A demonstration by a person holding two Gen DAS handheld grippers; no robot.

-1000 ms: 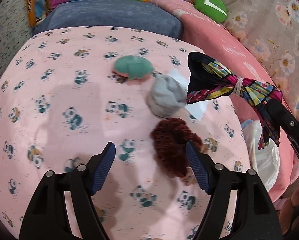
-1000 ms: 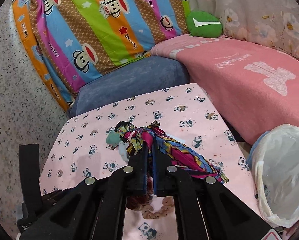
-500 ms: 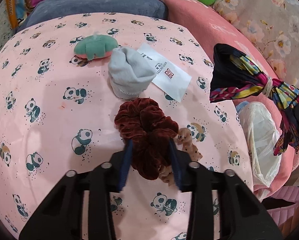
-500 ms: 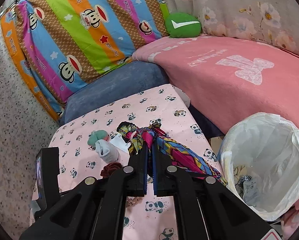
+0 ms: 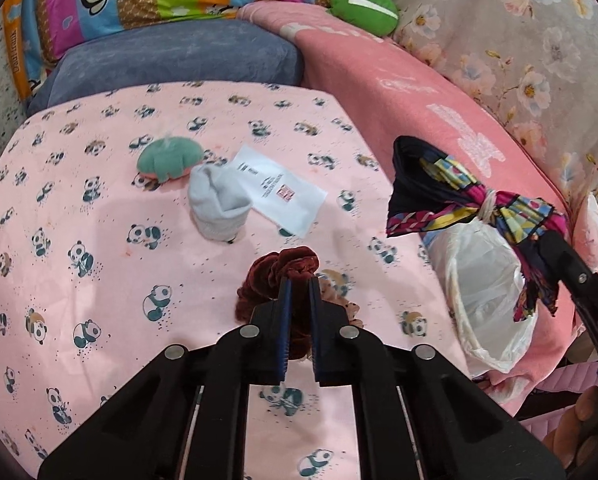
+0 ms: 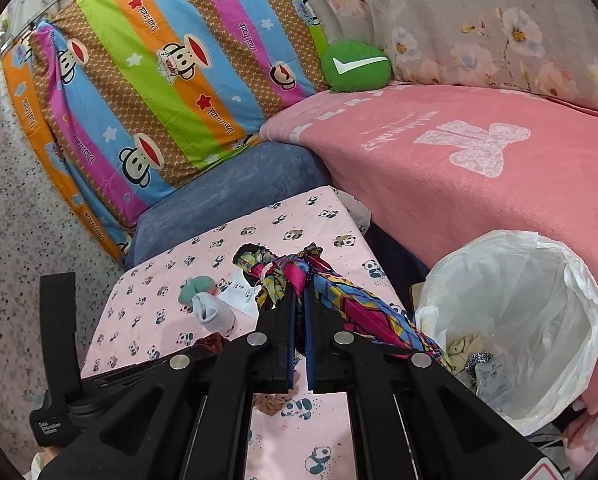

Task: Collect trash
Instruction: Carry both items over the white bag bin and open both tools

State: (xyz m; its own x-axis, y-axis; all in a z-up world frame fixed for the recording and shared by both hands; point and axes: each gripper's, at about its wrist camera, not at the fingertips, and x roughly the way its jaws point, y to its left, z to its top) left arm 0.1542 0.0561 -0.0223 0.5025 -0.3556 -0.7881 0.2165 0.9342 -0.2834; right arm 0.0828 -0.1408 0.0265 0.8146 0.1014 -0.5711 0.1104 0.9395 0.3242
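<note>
My left gripper [image 5: 297, 282] is shut on a dark red velvet scrunchie [image 5: 273, 276] and holds it just above the pink panda cloth [image 5: 79, 216]. My right gripper [image 6: 299, 292] is shut on a multicoloured knotted cloth [image 6: 339, 304], held in the air beside the white-lined trash bin [image 6: 539, 280]. The knotted cloth [image 5: 459, 196] and bin [image 5: 483, 280] also show in the left wrist view. A grey sock [image 5: 215, 204], a green-and-pink pad [image 5: 169, 158] and a white paper label [image 5: 283, 192] lie on the cloth.
A tan scrunchie [image 5: 339, 296] lies under the red one. A blue cushion [image 5: 171, 60] and striped monkey pillow [image 6: 159, 80] stand behind. A pink blanket [image 6: 479, 160] and green cushion [image 6: 355, 66] are to the right. The bin holds some scraps [image 6: 475, 360].
My left gripper moved onto the red scrunchie, closed on it and lifted it slightly. My right gripper carried the knotted cloth rightward toward the bin.
</note>
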